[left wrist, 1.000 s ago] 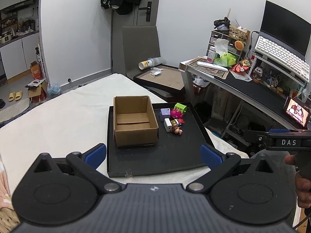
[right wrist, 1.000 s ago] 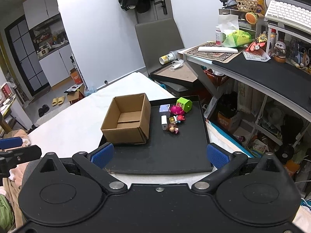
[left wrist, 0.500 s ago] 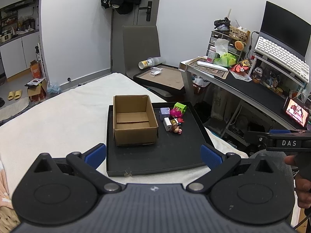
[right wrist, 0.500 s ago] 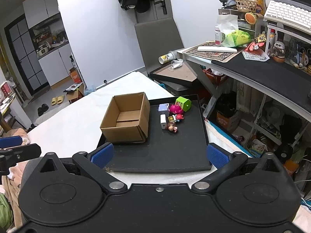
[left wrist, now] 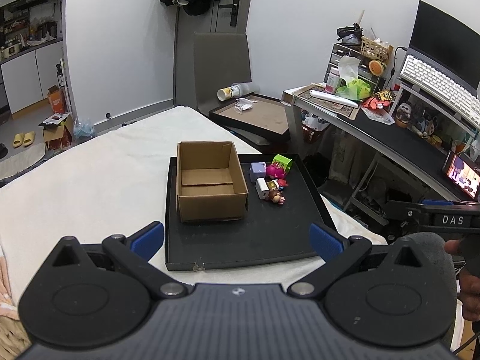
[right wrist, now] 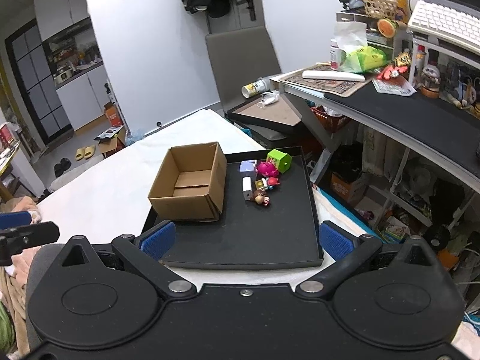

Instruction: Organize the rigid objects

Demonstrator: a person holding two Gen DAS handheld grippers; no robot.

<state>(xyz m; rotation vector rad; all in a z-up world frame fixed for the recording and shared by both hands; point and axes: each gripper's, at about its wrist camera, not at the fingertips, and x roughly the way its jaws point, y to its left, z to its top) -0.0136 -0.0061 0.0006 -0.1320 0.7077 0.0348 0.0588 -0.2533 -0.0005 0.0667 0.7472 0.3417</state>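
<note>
An open, empty cardboard box (left wrist: 210, 187) (right wrist: 189, 184) stands on the left part of a black tray (left wrist: 270, 240) (right wrist: 270, 240) on a white cloth. Right of the box lie several small toys: a green cube (left wrist: 282, 162) (right wrist: 279, 160), a lilac cube (left wrist: 258, 171) (right wrist: 247, 168), a pink figure (left wrist: 274, 171) (right wrist: 265, 168), a white block (left wrist: 262, 188) (right wrist: 246, 188) and a brown-haired doll (left wrist: 276, 197) (right wrist: 260, 198). My left gripper (left wrist: 237, 241) is open and empty before the tray's near edge. My right gripper (right wrist: 244, 240) is open and empty over the near edge.
The cloth-covered surface (left wrist: 90, 180) stretches left. A cluttered desk (left wrist: 405, 144) with a keyboard stands to the right, with a grey chair (left wrist: 222, 63) and a second tray (left wrist: 255, 114) behind. The right gripper's body (left wrist: 444, 216) shows at the left view's right edge.
Both grippers have drawn slightly nearer the tray. Nothing on the tray has moved.
</note>
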